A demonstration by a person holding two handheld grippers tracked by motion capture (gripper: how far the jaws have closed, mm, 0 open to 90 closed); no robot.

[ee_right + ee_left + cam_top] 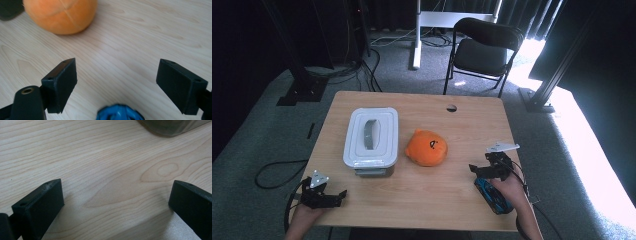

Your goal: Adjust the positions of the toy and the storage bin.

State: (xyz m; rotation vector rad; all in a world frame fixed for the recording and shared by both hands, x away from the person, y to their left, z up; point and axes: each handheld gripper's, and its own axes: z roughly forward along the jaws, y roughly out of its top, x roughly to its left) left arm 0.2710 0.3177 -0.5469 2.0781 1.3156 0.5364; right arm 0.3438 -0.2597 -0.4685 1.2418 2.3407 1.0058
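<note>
A round orange plush toy [427, 147] lies at the middle of the wooden table [422, 190]; in the right gripper view the plush toy [60, 15] sits at the top left. To its left stands a white lidded box [371, 137] with a grey handle; a corner of the box [172, 126] shows in the left gripper view. My left gripper [337, 196] rests open near the front left edge, over bare wood [116, 195]. My right gripper [479, 169] is open at the front right, nothing between its jaws. A blue object [493, 195] lies under the right hand, and this blue object [120, 113] shows just below the jaws.
A round cable hole [451, 107] is in the table's far edge. Beyond the table stand a black folding chair [484, 50] and a white desk leg [416, 35]. Cables [277, 175] lie on the grey carpet at the left.
</note>
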